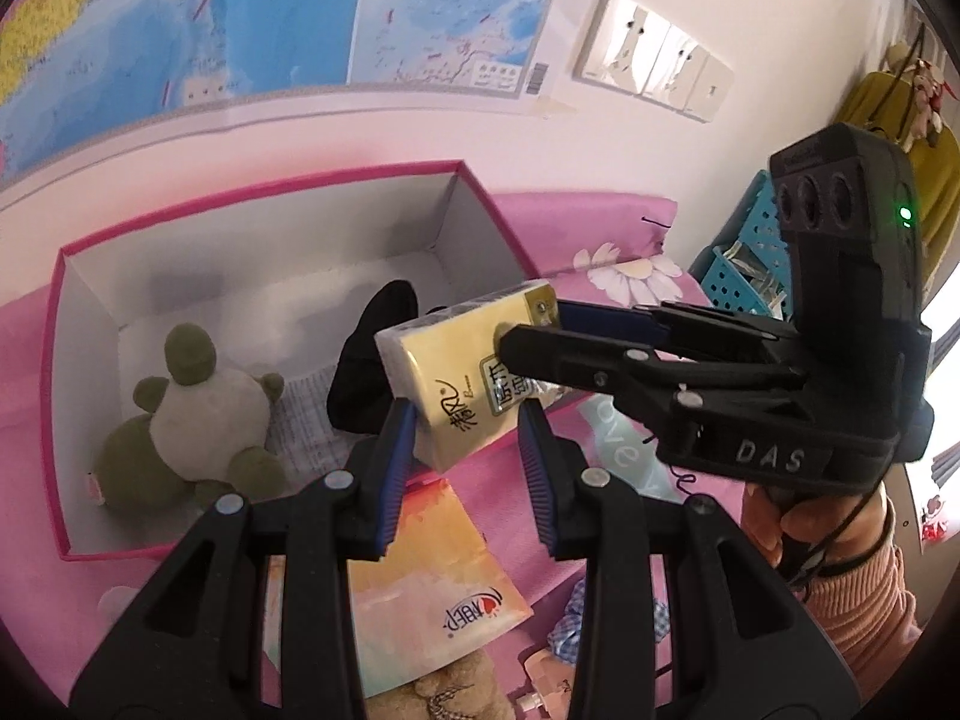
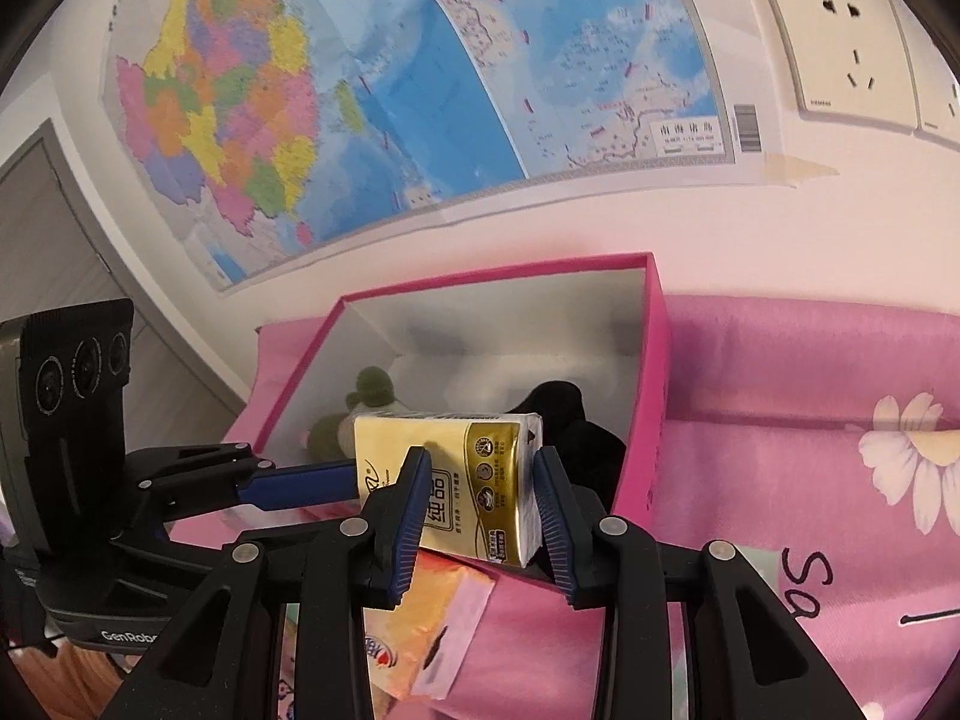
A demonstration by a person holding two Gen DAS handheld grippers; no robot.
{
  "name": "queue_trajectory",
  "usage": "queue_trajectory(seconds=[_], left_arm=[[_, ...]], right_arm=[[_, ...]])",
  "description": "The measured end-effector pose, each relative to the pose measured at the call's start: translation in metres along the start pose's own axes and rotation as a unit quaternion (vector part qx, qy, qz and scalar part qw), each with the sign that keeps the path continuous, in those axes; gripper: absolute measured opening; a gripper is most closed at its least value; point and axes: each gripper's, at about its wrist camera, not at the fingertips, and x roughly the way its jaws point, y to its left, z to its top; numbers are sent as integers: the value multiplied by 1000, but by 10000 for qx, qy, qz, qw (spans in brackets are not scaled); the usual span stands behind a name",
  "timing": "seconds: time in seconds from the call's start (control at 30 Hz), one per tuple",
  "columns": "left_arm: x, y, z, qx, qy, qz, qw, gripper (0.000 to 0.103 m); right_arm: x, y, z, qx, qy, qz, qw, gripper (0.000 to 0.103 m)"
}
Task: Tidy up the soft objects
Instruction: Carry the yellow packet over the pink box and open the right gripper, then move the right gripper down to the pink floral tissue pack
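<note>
Tissue pack: yellow and gold plastic-wrapped packet with printed lettering, soft-looking, held in the air above the near rim of the pink box.
Long axis: runs across from one gripper to the other, slightly tilted.
Right gripper: fingers narrowed onto one end of the pack, pads pressing its sides.
Left gripper: fingers narrow, astride the other end; the left pad touches, but the right shows a gap, so a firm grip is unclear.
Relation that matters: the box opening lies just ahead and below the pack.
Box contents: green plush turtle, a black cloth, free floor between them.
</note>
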Motion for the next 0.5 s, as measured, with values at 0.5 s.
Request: queue_trajectory(seconds=[0.5], left_arm=[[-35, 0, -21, 170, -462, 204, 9986, 37]], right_arm=[[-23, 8, -11, -80, -177, -214, 9996, 53]])
